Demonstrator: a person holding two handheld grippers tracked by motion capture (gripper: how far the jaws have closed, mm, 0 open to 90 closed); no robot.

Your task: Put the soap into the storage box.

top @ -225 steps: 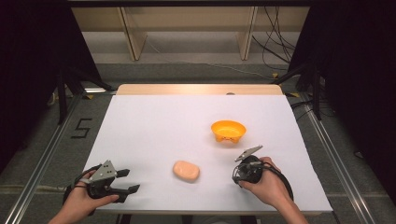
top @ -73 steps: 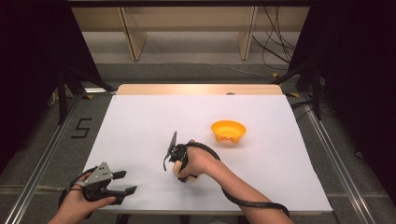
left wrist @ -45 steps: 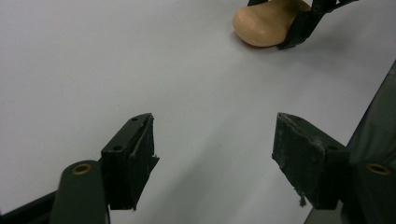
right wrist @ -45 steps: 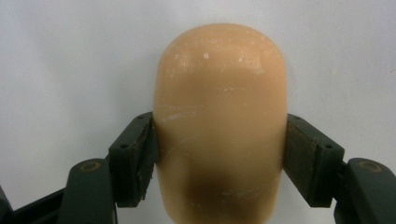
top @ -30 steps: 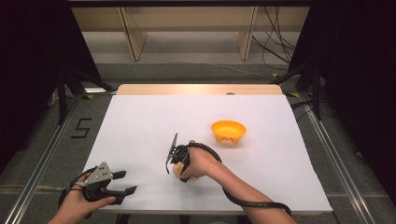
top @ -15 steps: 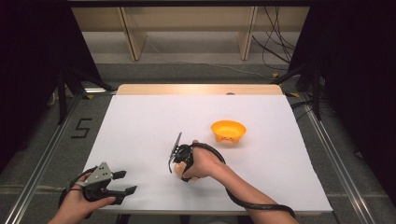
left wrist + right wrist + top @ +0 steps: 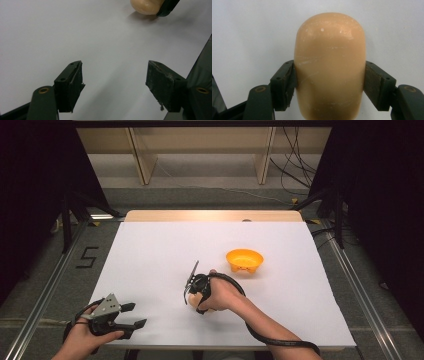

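Note:
A peach-coloured oblong piece (image 7: 329, 65) with rounded ends sits between the jaws of my right gripper (image 7: 329, 75), and both pads press on its sides. In the high view that right gripper (image 7: 191, 295) is at the table's near middle, with the piece (image 7: 193, 300) peeking out under the hand. The left gripper view catches the same piece (image 7: 145, 6) at its top edge, beside a black jaw of the right gripper (image 7: 167, 6). My left gripper (image 7: 136, 315) rests at the near left corner, and its jaws (image 7: 115, 80) stand open over bare white sheet.
An orange bowl (image 7: 244, 260) stands right of centre, a little beyond the right hand. The white sheet (image 7: 150, 250) covers the table. The right gripper's black cable (image 7: 280, 345) trails off toward the near edge. Wooden shelving stands behind the table.
The right hand, with the peach piece in its gripper, has edged slightly to the right. Several seconds ago the piece lay free and the right gripper was farther right. The left hand has kept still.

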